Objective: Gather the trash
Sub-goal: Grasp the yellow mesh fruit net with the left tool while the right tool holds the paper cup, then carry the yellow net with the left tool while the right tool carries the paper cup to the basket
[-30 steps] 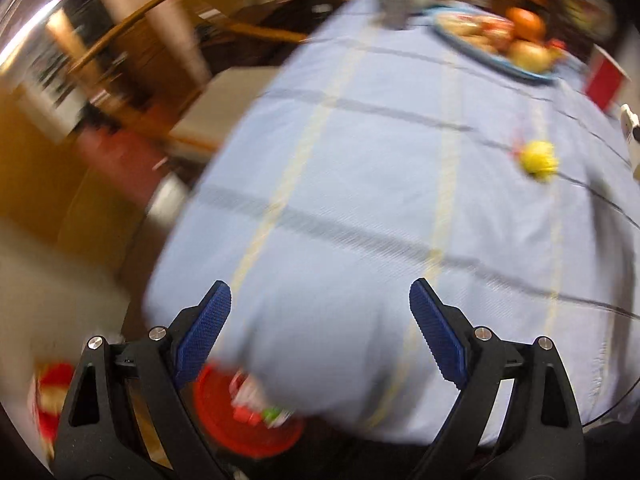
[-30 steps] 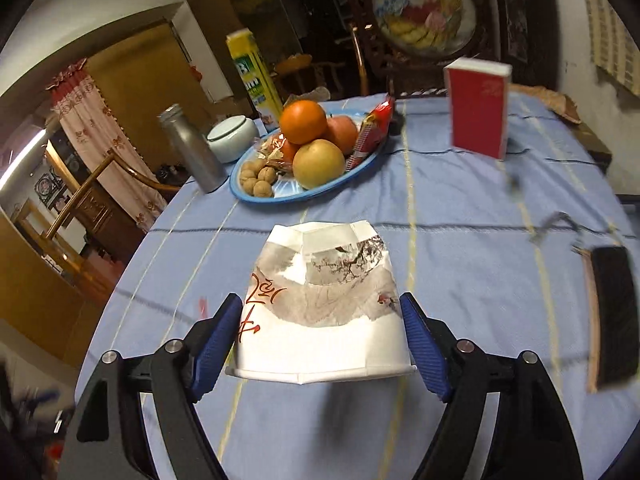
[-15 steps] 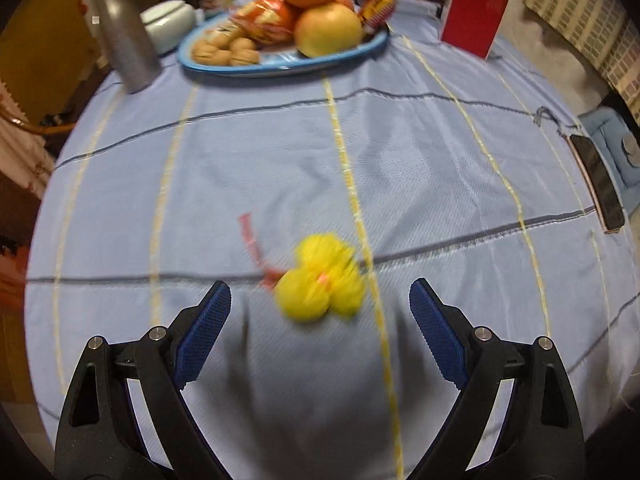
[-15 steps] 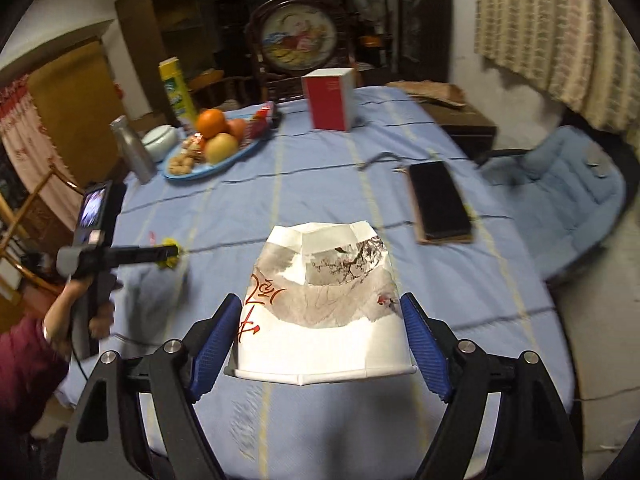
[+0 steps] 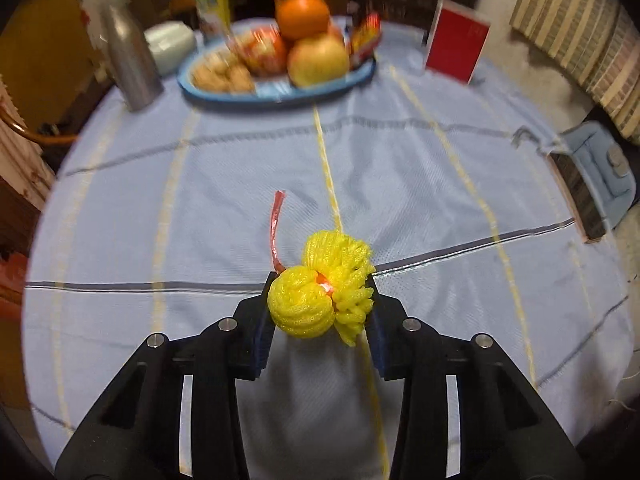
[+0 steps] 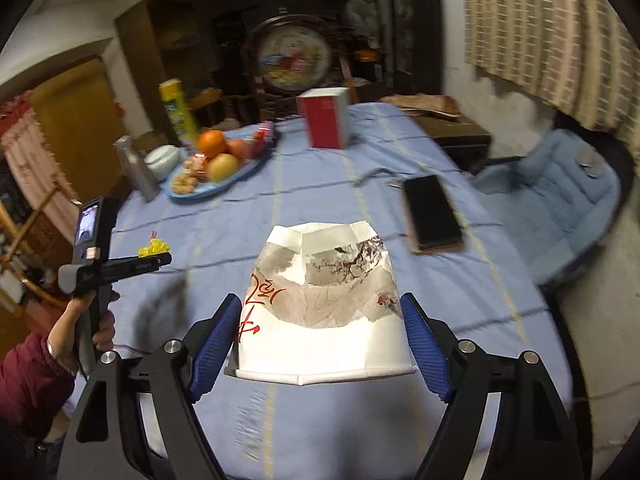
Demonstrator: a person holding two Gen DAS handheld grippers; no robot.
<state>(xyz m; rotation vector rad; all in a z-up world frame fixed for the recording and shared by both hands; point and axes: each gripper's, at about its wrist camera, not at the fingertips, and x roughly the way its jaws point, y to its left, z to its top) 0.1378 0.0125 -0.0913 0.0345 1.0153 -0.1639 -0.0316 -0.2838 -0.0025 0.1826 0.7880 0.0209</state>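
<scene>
Fingers (image 5: 262, 316) of the left gripper (image 5: 320, 304), wide apart half a second ago, now clamp the yellow foam net (image 5: 320, 288) at lower centre of the left view, so this trash looks secured and ready to carry off. A red strip (image 5: 276, 232) trails behind it on the counter (image 5: 440, 184). Right gripper (image 6: 320, 344) fingers pinch a paper cup (image 6: 320, 300), lower centre; its inside is hidden. Upper left, the blue plate (image 5: 352, 80) holds fruit and nuts.
</scene>
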